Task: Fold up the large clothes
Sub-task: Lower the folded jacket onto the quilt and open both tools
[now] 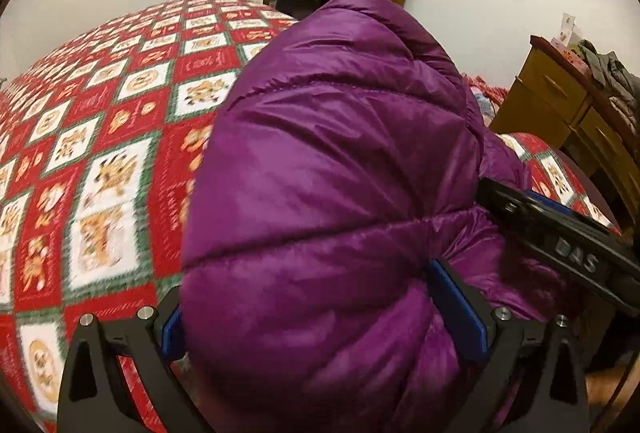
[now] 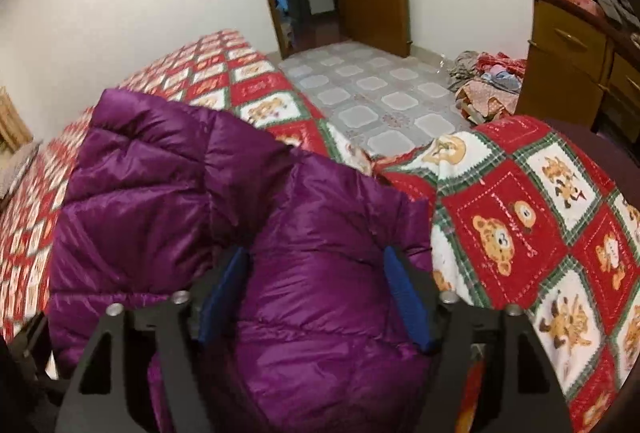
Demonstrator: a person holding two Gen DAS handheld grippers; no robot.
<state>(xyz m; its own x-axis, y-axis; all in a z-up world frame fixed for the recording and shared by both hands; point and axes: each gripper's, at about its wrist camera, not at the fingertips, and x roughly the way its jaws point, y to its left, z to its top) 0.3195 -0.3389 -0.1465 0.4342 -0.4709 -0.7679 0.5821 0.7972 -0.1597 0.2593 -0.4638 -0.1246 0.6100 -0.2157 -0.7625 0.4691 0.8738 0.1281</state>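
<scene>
1. Left side first: my left gripper (image 1: 320, 317) has its blue pads (image 1: 460, 317) squeezed onto a fat roll of the purple puffer jacket (image 1: 328, 161). Pads sit fairly wide, but only bc the padding fills the gap. Jacket is bunched up over the red bear quilt (image 1: 100, 137) on the bed.
2. Right gripper (image 2: 320, 297) does the same, pinching another thick bit of jacket (image 2: 280, 253), prob near a hem or sleeve edge, can't tell which.
3. Step, imo: mid-fold, both ends lifted, carrying one part over the rest. Nothing flat yet.
4. Next move needs both grips brought down together so the layer lands square, then let go w/o dragging the slippery shell.
5. Direction: from the right cam the jacket runs away from me and off to the left across the bed, long axis roughly that way. Collar vs bottom, can't tell.
6. Far right: wooden dresser (image 2: 568, 45) and a clothes pile on the floor (image 2: 488, 81), well apart from the jacket.
</scene>
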